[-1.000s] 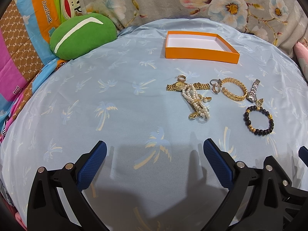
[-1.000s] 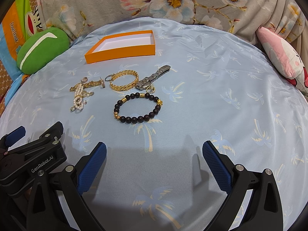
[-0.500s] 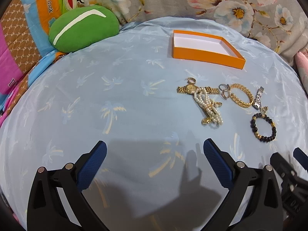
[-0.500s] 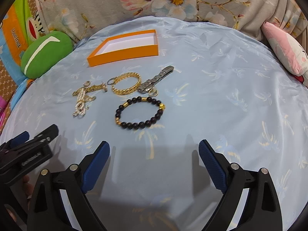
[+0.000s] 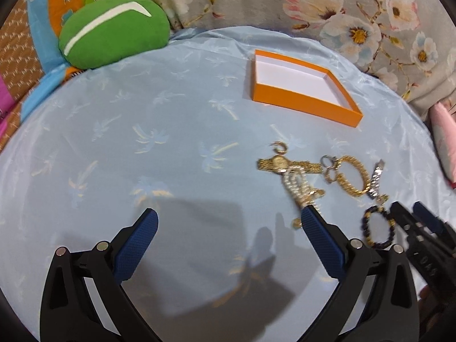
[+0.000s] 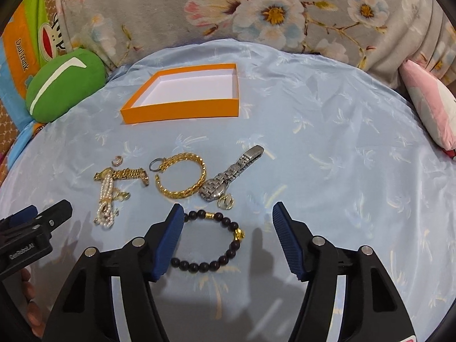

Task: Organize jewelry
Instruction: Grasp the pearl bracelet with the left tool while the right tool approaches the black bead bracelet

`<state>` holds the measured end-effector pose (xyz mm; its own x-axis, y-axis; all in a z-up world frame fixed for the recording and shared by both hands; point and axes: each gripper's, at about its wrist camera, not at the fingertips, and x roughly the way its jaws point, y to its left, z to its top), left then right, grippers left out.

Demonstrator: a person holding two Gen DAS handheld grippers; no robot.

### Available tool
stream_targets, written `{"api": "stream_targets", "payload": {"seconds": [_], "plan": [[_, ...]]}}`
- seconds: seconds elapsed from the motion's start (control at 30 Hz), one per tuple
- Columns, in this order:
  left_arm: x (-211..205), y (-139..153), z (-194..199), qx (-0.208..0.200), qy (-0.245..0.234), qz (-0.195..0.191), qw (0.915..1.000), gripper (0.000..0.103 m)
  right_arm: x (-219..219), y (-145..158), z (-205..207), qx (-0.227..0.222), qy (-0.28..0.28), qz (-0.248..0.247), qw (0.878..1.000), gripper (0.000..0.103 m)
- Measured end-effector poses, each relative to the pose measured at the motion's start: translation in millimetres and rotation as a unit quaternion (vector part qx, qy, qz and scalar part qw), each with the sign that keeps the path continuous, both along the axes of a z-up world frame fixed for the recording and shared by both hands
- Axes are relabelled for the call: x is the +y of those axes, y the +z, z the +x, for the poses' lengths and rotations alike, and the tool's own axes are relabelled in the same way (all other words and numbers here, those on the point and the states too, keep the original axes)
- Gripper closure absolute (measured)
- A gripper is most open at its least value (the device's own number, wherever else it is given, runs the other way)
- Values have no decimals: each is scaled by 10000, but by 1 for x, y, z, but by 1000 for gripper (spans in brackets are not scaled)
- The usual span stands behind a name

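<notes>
Green cushion (image 6: 64, 85) sits far left at the edge of the blue palm-print sheet (image 6: 327, 142), well apart from the jewelry. Our left gripper (image 5: 228, 222) is spread wide, holding nothing, hovering over bare sheet; its right finger (image 5: 319, 236) overlaps the lower end of the pearl strand (image 5: 299, 188) in the left wrist view, contact unclear. Orange box (image 6: 182, 111) lies behind the jewelry row, open top, white inside, nothing in it. Row left to right in the right wrist view: small gold ring (image 6: 117, 160), gold watch (image 6: 125, 174) with the pearl strand draped across it, gold chain bracelet (image 6: 182, 179) with a small steel ring (image 6: 155, 166) touching it, silver watch (image 6: 230, 173) lying at an angle, a small round charm (image 6: 226, 201) just below it. Our right gripper (image 6: 226, 213) is released too, nothing clamped, with the dark bead bracelet (image 6: 216, 242) on the sheet between its fingers, left finger (image 6: 171, 236) covering part of the loop. Pink pillow (image 6: 430, 105) at far right.
</notes>
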<state>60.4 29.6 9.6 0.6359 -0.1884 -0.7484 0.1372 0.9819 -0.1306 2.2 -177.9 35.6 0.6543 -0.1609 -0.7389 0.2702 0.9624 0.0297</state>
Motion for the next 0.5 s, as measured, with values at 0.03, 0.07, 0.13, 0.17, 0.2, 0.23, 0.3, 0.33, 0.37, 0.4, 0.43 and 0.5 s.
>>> {"api": "stream_targets", "payload": {"seconds": [0.03,0.07,0.13,0.17,0.2,0.23,0.3,0.33,0.37,0.4,0.43,0.5], "plan": [[-5,0,1,28,-38,-44,10000,5,-2,-2,1,25,-19,26,10000,41],[-11,0,2,43,-93,-45,9999,5,-4,-4,1,50,-28,60,10000,41],[-24,-3,3,42,-203,88,9997,5,-8,-6,1,86,-66,96,9999,40],[-30,-5,4,55,-253,177,9995,5,-11,-7,1,90,-85,111,9999,40],[-34,-6,6,88,-303,228,9992,5,-14,-7,1,88,-104,126,9998,40],[-38,-8,7,119,-340,242,9991,5,-17,-7,1,85,-120,140,9998,40],[-43,-11,8,169,-386,233,9988,5,-23,-6,0,56,-188,154,9997,40],[-45,-11,9,178,-403,221,9988,5,-26,-6,-1,42,-225,164,9996,40],[-47,-10,10,176,-409,216,9988,5,-30,-6,-1,30,-274,202,9994,40],[-50,-10,11,158,-414,232,9987,5,-33,-7,-2,25,-309,245,9992,40],[-53,-9,11,137,-436,245,9987,5,-36,-7,-2,23,-341,298,9990,40],[-60,-10,14,128,-436,363,9983,7,-39,-9,-3,27,-360,362,9987,40]]}}
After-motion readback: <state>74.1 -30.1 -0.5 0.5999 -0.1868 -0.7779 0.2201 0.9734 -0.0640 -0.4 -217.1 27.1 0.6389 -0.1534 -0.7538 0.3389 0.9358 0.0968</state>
